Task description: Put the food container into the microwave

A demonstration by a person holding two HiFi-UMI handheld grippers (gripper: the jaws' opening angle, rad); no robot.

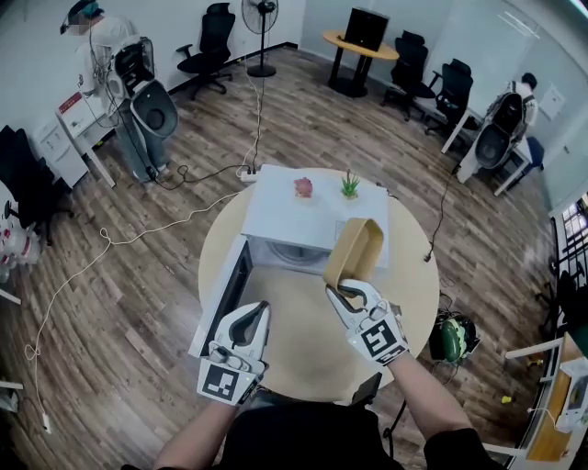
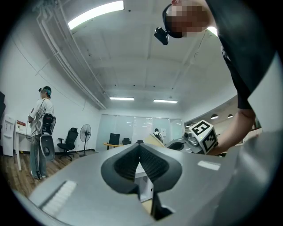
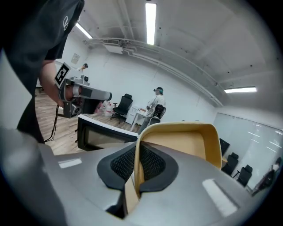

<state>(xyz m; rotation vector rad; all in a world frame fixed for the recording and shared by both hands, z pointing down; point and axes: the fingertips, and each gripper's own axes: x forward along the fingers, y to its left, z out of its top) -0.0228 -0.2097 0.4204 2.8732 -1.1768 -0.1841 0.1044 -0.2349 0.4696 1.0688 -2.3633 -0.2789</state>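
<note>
The tan food container [image 1: 354,250] hangs tilted in front of the white microwave [image 1: 317,213], held by its rim in my right gripper [image 1: 342,292], which is shut on it. In the right gripper view the container [image 3: 185,143] rises from between the dark pads [image 3: 152,164]. The microwave door [image 1: 223,294] stands open to the left, seen too as a dark-windowed door [image 3: 104,132]. My left gripper [image 1: 254,317] is beside that door, shut and holding nothing; its pads [image 2: 152,165] meet.
The microwave stands on a round wooden table [image 1: 303,349]. On its top are a small pink object [image 1: 303,187] and a green plant [image 1: 350,185]. Cables [image 1: 138,234] run across the wooden floor. Office chairs [image 1: 209,46], a fan [image 1: 262,27] and two people stand farther off.
</note>
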